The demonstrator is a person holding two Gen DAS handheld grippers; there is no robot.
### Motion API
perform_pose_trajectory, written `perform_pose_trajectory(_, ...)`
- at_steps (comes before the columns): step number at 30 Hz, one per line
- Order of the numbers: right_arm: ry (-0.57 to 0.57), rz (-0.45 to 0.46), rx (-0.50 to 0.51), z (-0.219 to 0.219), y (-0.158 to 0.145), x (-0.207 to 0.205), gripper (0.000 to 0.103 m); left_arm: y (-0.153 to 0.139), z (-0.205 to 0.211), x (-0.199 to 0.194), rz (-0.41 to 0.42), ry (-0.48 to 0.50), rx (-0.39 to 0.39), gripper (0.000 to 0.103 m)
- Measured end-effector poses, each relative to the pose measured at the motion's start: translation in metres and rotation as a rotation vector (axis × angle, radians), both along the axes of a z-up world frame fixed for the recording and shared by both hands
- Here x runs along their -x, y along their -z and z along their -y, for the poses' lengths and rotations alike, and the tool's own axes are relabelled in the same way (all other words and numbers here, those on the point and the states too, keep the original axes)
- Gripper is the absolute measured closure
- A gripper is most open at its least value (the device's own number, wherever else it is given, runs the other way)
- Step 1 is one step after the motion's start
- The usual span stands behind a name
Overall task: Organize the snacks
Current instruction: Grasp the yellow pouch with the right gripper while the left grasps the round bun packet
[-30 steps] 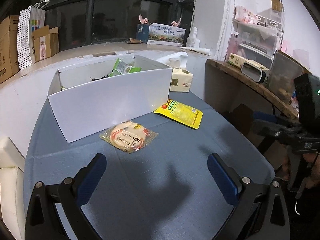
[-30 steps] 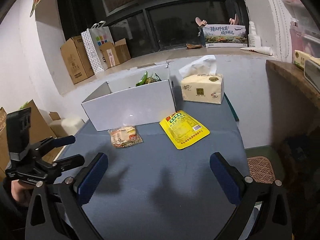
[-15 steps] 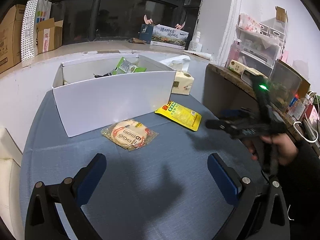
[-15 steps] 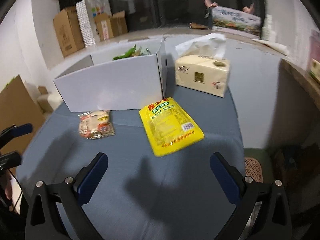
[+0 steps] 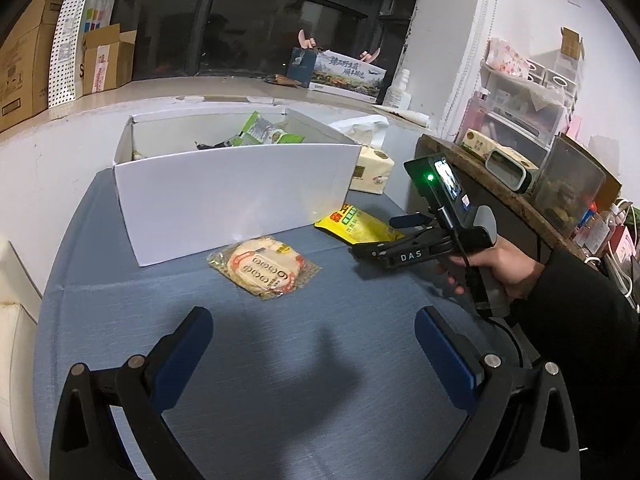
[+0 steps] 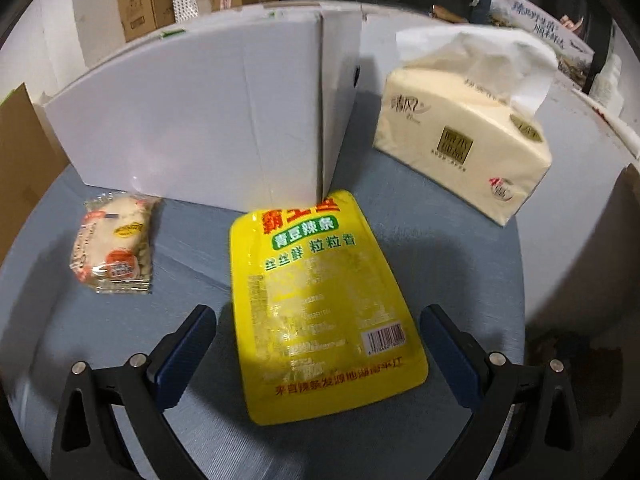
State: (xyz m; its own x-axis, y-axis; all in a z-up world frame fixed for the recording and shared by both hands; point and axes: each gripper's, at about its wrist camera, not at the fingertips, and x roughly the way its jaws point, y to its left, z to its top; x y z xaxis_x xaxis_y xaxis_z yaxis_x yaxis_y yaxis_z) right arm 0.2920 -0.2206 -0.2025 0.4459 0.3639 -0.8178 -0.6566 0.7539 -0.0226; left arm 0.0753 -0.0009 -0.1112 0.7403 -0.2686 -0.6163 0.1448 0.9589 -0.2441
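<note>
Right gripper [image 6: 318,350] hangs open over the yellow pouch [image 6: 320,316] lying flat on the counter [image 6: 460,264] against the white box [image 6: 192,120]. I judge it light, floppy, probably slick; I'd pinch its near edge.

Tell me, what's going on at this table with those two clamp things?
A person is tidying snacks into the white box, holding a two-finger tool in each hand. The right tool is open and reaching low over the yellow snack pouch, its fingers on either side of it but not yet closed. The left tool is open and empty, hovering over the blue tablecloth short of the round wrapped cake. Some snacks already sit in the box. A tissue pack stands beside it.
</note>
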Motion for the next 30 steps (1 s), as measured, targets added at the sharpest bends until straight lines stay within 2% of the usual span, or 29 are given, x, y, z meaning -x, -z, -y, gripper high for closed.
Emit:
perform_pose_trajectory(10, -0.004, -0.015, 0.005, -0.007, 0.001, -0.016, 0.0, 0.008, -0.01, -0.003, -0.021, -0.029, 0.019, 0.0)
perform_pose_trajectory(15, -0.008, -0.004, 0.001, -0.008, -0.005, -0.001, 0.023, 0.013, -0.011, -0.01, -0.034, -0.039, -0.002, 0.0)
perform_pose_trajectory(16, 0.005, 0.0, 0.0, -0.006, -0.007, 0.001, 0.036, 0.014, -0.011, -0.014, -0.04, -0.041, -0.006, 0.0)
perform_pose_trajectory(17, 0.026, -0.004, -0.012, -0.001, -0.009, 0.003, 0.044, 0.016, -0.012, -0.017, -0.044, -0.043, -0.008, 0.0)
perform_pose_trajectory(18, 0.034, -0.024, -0.043, 0.006, -0.01, 0.007, 0.046, 0.018, -0.012, -0.023, -0.051, -0.045, -0.009, 0.0)
perform_pose_trajectory(20, 0.033, -0.006, -0.049, 0.013, -0.014, 0.019, 0.054, 0.025, -0.011, -0.039, -0.08, -0.054, -0.022, 0.0)
perform_pose_trajectory(25, 0.057, 0.005, -0.113, 0.034, -0.02, 0.058, 0.056, 0.046, -0.005, -0.087, -0.172, -0.107, -0.026, 0.0)
perform_pose_trajectory(30, 0.103, -0.003, -0.28, 0.07, -0.036, 0.108, 0.056, 0.061, 0.008, -0.129, -0.215, -0.151, -0.078, 0.0)
